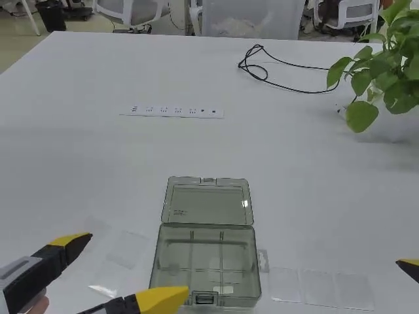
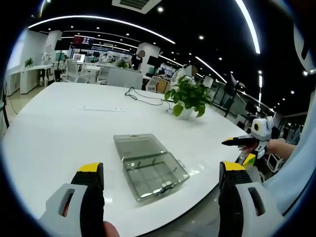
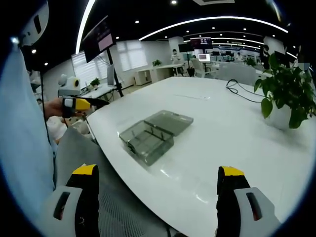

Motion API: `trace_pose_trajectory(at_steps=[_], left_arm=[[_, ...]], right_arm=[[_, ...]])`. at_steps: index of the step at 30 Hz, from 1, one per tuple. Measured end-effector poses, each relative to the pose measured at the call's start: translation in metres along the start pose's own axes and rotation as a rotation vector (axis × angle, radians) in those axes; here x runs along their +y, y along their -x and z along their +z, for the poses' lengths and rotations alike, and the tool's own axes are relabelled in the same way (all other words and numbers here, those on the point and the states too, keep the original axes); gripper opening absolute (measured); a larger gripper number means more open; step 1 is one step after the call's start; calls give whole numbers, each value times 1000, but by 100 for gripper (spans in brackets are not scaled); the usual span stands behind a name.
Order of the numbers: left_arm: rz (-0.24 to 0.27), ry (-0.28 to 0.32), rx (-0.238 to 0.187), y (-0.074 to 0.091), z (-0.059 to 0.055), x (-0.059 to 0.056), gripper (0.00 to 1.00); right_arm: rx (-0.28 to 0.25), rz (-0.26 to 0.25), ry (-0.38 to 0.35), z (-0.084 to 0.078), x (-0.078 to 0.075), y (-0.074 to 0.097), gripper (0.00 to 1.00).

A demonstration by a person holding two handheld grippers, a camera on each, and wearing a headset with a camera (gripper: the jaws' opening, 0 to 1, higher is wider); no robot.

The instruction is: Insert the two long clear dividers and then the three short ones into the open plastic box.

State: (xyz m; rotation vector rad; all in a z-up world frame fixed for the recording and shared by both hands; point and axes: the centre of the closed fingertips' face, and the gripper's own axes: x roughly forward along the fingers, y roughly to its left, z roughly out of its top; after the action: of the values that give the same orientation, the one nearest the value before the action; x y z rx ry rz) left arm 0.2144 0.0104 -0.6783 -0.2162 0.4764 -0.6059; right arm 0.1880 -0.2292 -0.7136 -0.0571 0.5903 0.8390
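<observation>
The smoky clear plastic box point(image 1: 206, 265) stands open near the table's front edge, its lid point(image 1: 208, 201) lying flat behind it. Faint lines inside form a grid like dividers. Clear flat pieces point(image 1: 321, 288) lie on the table right of the box, and more clear pieces point(image 1: 121, 252) lie to its left. My left gripper point(image 1: 121, 268) hovers open at the box's front left, nothing between its yellow tips. One yellow tip of my right gripper point(image 1: 409, 265) shows at the right edge. In the gripper views the box point(image 2: 153, 170) point(image 3: 148, 138) lies ahead of both open grippers point(image 2: 161, 170) point(image 3: 157, 172).
A white power strip point(image 1: 173, 111) lies mid-table. A black cable point(image 1: 275, 69) loops at the far side, beside a potted plant point(image 1: 386, 65) at the far right. Office chairs point(image 1: 249, 16) stand beyond the table's far edge.
</observation>
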Motion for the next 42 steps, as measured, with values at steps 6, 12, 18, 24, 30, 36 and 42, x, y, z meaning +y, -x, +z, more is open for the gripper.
trace_pose_trajectory(at_steps=[6,12,18,24,30,36,42], left_arm=[[-5,-1,-1,-1,1,0,99],[-6,0,8,1,-2,2,99],[-4,0,14,1,-3,3,99],[-9,-2,19,-1,-3,2,99],[-18,-12,22,-4,0,2,99],[-20,-11,13,-5,1,4,98],[-16,-2,17,-4,-3,6,97]], right_arm=[[-2,-3,1,1,0,0,100],[2,0,-7,-3,3,-2,100],[5,2,-14,-5,4,-3,100],[5,2,-10,-3,3,-3,100],[-7,-11,1,4,-3,-1,100],[-7,-28,9,5,-7,3,100],[-24,-41,13,9,-7,4,100]])
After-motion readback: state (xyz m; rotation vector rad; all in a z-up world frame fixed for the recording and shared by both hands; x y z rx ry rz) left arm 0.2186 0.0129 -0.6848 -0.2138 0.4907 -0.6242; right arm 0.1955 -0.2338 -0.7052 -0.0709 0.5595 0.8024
